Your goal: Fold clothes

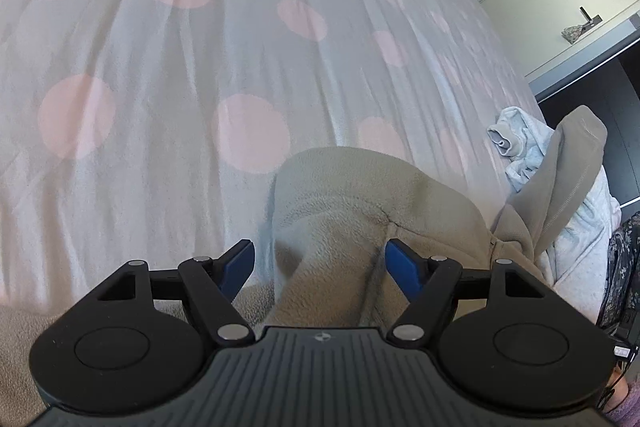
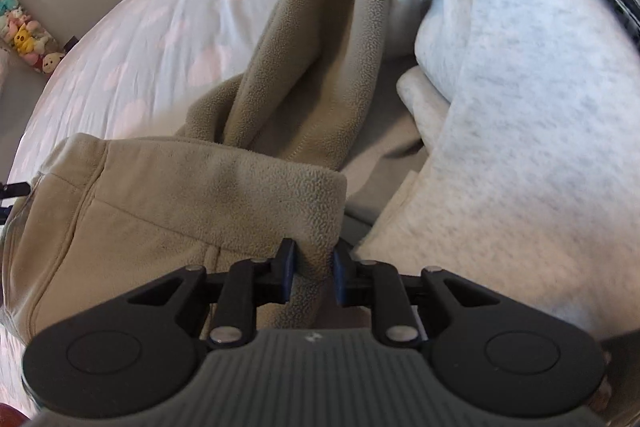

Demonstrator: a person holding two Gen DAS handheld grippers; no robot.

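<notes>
A beige fleece garment point(image 1: 344, 211) lies on a bed with a white sheet with pink dots point(image 1: 168, 75). My left gripper point(image 1: 320, 263) is open, its blue pads wide apart on either side of a raised fold of the fleece. In the right wrist view the same beige fleece point(image 2: 224, 195) hangs bunched in front. My right gripper point(image 2: 314, 275) is shut on a fold of its edge. A light grey sweatshirt point(image 2: 520, 131) lies to the right, partly under the fleece.
The light grey sweatshirt point(image 1: 536, 163) is heaped at the bed's right edge. A cream cabinet point(image 1: 560, 7) stands beyond the bed. Plush toys point(image 2: 28, 43) sit at the far left of the bed. A dark patterned cloth point(image 1: 624, 267) hangs at the right.
</notes>
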